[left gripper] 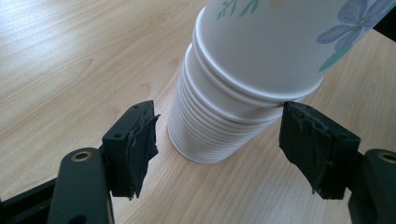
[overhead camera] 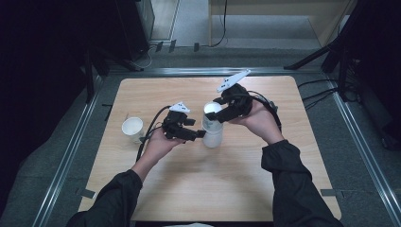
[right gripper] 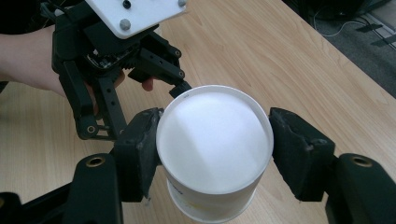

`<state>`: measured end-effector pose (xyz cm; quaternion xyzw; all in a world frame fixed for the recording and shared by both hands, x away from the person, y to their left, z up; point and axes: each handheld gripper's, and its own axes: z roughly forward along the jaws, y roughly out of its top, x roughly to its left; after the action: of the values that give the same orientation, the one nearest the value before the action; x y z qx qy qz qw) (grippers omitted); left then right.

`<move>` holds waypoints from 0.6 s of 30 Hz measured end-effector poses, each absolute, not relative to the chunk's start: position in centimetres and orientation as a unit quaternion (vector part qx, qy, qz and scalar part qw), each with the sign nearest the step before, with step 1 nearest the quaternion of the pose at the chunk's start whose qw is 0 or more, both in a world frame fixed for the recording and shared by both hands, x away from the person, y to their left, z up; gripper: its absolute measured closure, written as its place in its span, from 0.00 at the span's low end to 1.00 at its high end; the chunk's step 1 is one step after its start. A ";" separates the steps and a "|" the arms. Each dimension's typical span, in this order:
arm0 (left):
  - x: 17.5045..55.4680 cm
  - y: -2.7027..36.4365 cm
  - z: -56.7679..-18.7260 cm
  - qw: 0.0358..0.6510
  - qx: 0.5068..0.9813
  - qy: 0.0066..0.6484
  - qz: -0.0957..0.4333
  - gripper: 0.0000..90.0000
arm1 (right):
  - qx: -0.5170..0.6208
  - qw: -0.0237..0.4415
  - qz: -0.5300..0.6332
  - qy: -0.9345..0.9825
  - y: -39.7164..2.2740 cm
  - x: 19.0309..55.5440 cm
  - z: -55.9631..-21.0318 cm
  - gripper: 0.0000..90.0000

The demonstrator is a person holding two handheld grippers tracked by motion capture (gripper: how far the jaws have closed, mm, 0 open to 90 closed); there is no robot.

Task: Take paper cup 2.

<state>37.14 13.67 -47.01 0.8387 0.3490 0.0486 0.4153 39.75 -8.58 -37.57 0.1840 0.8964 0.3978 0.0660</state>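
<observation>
Right claw (right gripper: 215, 154) is clamped on the rim of the top cup (right gripper: 215, 140), directly between its pads. Left claw (left gripper: 217, 140) is held half open around the upright cup stack (left gripper: 219, 121) below, untouched, on the table (overhead camera: 198, 189).

Top cup (left gripper: 280, 42) cut off by the upper edge of the left gripper view, rim out of frame, flower print only partly seen. Lower stack (right gripper: 210, 205) mostly hidden under top cup in the right gripper view. Base of lone cup (overhead camera: 133, 128), left of the stack, too small to tell.
</observation>
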 end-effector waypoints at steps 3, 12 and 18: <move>37.1 13.7 -47.0 0.415 0.839 0.349 0.049 0.30 | 0.184 0.066 0.398 0.896 -8.6 39.7 -37.6 0.40; 37.1 13.4 -47.3 0.394 0.848 0.349 0.068 0.31 | 0.189 0.064 0.399 0.895 -8.7 39.8 -37.5 0.40; 37.0 13.5 -47.1 0.404 0.845 0.344 0.059 0.31 | 0.193 0.056 0.405 0.892 -8.9 39.9 -37.6 0.40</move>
<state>37.00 13.46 -47.06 0.8455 0.3441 0.0589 0.4041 39.94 -8.94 -37.57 0.1932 0.8918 0.4052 0.0561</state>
